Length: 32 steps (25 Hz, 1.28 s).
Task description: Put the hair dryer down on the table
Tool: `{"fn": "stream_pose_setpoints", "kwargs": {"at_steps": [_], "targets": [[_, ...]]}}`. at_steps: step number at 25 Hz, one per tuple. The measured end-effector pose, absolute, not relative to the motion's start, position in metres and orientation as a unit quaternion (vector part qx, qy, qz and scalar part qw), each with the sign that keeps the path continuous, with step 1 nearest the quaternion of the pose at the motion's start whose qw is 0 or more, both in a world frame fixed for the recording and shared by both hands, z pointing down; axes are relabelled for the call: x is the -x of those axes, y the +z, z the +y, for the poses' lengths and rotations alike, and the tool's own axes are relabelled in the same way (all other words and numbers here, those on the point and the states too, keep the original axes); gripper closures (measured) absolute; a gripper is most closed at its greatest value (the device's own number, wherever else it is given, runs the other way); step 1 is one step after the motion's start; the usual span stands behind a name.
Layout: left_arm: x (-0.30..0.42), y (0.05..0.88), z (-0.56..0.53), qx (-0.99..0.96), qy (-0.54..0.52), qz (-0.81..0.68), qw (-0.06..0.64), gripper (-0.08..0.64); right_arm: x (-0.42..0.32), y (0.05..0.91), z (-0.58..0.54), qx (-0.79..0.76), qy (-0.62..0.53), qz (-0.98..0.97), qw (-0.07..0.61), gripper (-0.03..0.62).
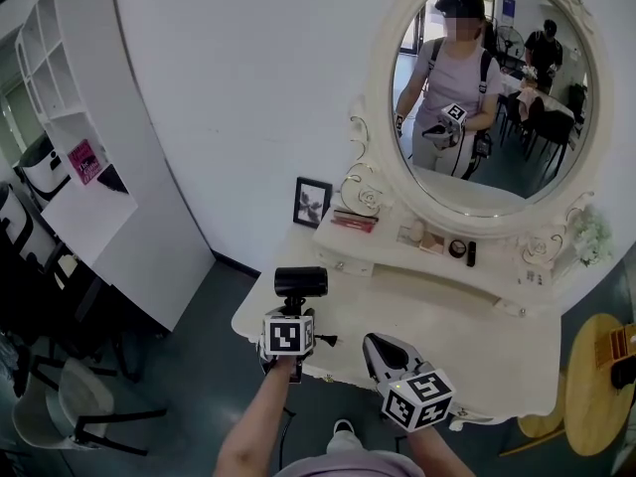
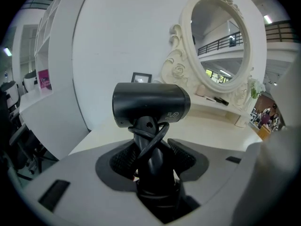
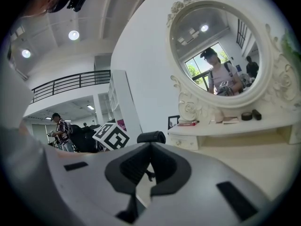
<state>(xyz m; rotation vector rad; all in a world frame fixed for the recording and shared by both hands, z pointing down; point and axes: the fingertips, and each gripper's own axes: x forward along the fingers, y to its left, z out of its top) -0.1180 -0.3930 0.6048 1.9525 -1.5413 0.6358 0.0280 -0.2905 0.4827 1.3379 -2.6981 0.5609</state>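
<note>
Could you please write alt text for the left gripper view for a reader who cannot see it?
The left claw grips a black hair dryer by its cord-wrapped handle, barrel sideways, above a cream-white table. Behind stand an oval mirror in a carved cream frame and a small black picture frame against the white wall.

The hair dryer [image 2: 150,105] looks matt black plastic, the table [image 1: 427,311] smooth cream-painted, the mirror [image 2: 218,41] glossy glass

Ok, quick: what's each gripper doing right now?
Left gripper: closed on the hair dryer, by its handle.
Right gripper: closed, nothing between its jaws.
</note>
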Motion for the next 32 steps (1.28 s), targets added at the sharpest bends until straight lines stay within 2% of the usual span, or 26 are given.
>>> {"fn": "stream_pose_setpoints", "kwargs": {"at_steps": [32], "targets": [[0.113,0.656,-0.404,-0.701,0.319,-0.545,0.332,0.356,-0.034,0.486,-0.291,-0.44,0.192,-0.876,0.046,0.59]]}}
